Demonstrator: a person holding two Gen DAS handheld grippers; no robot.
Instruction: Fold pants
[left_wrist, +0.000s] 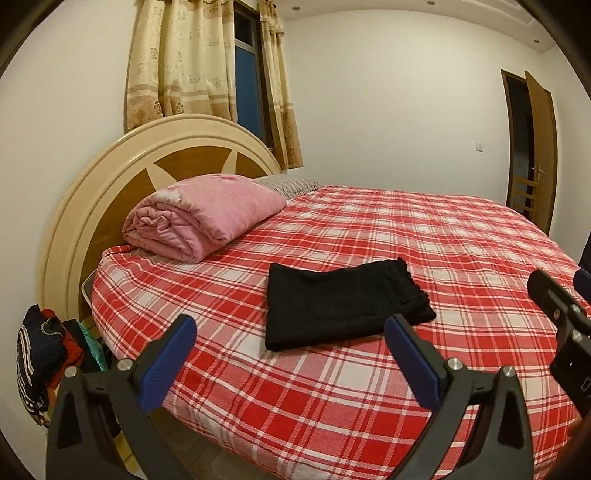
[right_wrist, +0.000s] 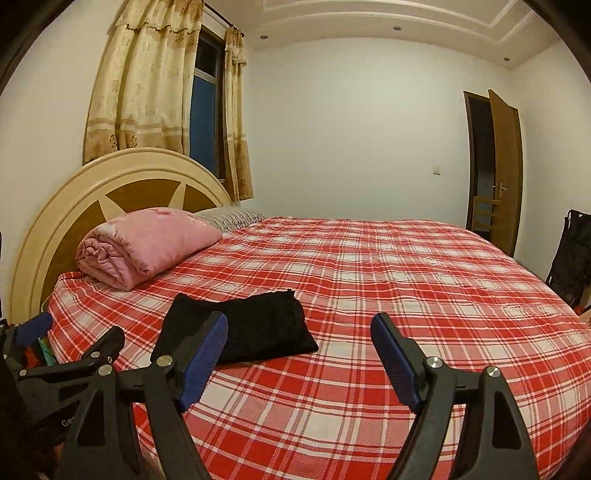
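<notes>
Bed (left_wrist: 369, 387) with red checked sheet – folded black pants (left_wrist: 343, 306) flat near its front edge. Pink blanket (left_wrist: 199, 218) by headboard (left_wrist: 110, 177). Left claw (left_wrist: 291, 354) and right claw (right_wrist: 299, 354) both apart, empty, above sheet. Door (right_wrist: 506, 173) ajar.

Both wrist views look across the bed (left_wrist: 332, 387), sharing the headboard (right_wrist: 74, 192).

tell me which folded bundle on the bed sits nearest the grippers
The black folded pants, lying flat on the red plaid bedspread just ahead of both. The pink folded quilt is thicker and sits farther back against the headboard.
</notes>
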